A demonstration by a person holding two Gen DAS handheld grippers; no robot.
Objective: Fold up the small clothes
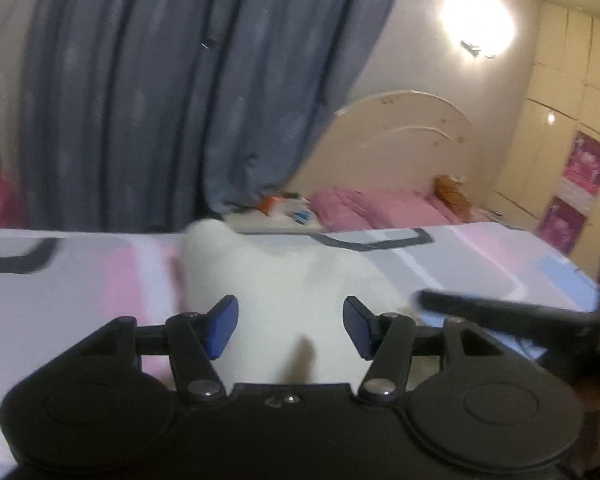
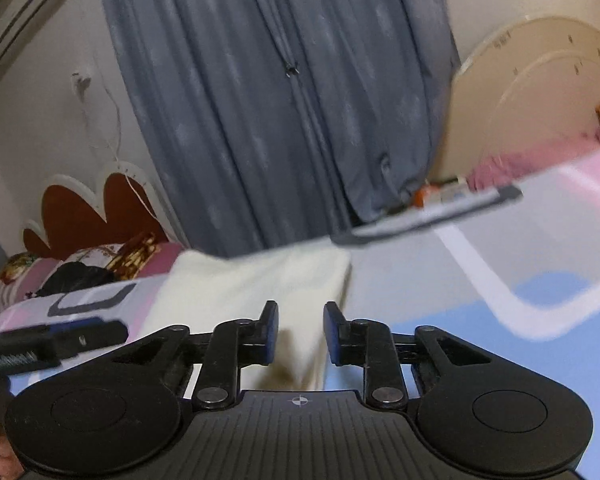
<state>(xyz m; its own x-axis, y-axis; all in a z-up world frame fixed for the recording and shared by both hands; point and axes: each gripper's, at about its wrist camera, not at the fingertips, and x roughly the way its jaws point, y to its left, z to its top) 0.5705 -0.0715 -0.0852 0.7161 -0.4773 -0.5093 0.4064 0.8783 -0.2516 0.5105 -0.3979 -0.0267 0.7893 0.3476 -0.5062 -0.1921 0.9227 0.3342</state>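
Note:
A small white garment [image 1: 284, 280] lies flat on the patterned bed sheet [image 1: 80, 280]. My left gripper [image 1: 290, 326] is open, its blue pads over the garment's near edge, nothing between them. In the right wrist view the same cream-white garment [image 2: 252, 288] lies ahead and to the left. My right gripper [image 2: 301, 332] is open over its near right edge, empty. The right gripper shows as a dark blurred bar [image 1: 500, 312] in the left wrist view; the left gripper shows at the left edge [image 2: 52, 340] of the right wrist view.
The sheet [image 2: 500, 272] is pink, grey and light blue. Blue curtains [image 1: 160, 100] hang behind the bed. A cream headboard [image 1: 400, 140], pink bedding [image 1: 372, 208] and a cluttered side table [image 1: 284, 208] stand beyond. Pillows [image 2: 80, 268] lie at the left.

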